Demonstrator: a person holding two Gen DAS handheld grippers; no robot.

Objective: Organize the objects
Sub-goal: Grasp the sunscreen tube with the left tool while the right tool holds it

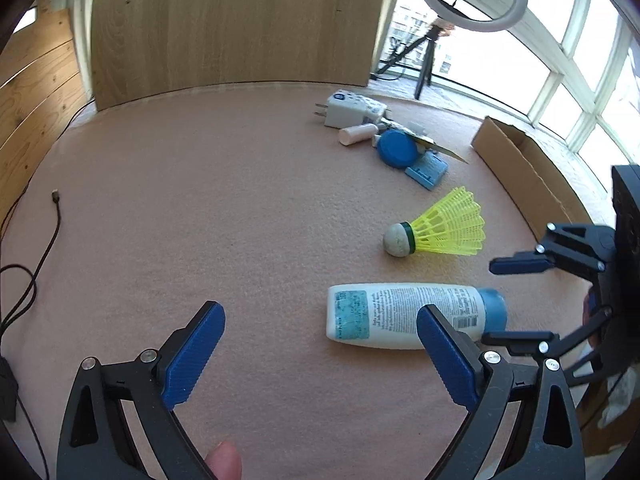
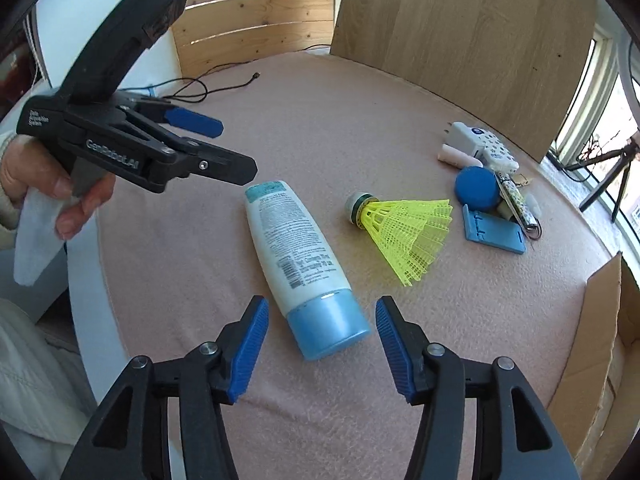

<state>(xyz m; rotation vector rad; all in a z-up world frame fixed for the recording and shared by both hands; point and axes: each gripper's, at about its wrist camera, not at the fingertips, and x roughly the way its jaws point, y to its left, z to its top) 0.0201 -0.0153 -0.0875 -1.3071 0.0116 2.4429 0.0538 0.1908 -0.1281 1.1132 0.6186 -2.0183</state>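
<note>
Sorting looks partly done, as a judgement. A small cluster sits grouped at the far side of the counter (image 2: 360,104): white charger plug (image 2: 466,136), pale tube (image 2: 452,156), blue round lid (image 2: 478,189), light-blue flat holder (image 2: 494,234), a patterned strip half hidden among them. Cardboard box (image 2: 592,340) stands at the counter's right edge; its inside is not visible, so can't tell if anything is in it.

Left to place: lotion bottle (image 2: 298,260) and yellow shuttlecock (image 2: 400,226), both loose near the middle, just beside each other, not touching.

Bottle lies flat on its side. In the right wrist view its long axis runs from far-left to near-right, blue cap (image 2: 332,326) pointing toward the right claw (image 2: 320,348), flat white base pointing away toward the left claw (image 2: 224,148). Shuttlecock lies on its side too, cork toward the bottle, skirt fanned away to the right.

Right claw: released, jaws apart, the cap end between the pads but no contact. Left claw: released, empty, hanging above the bottle's base end. Black cable (image 2: 208,88) trails at the far-left edge.
</note>
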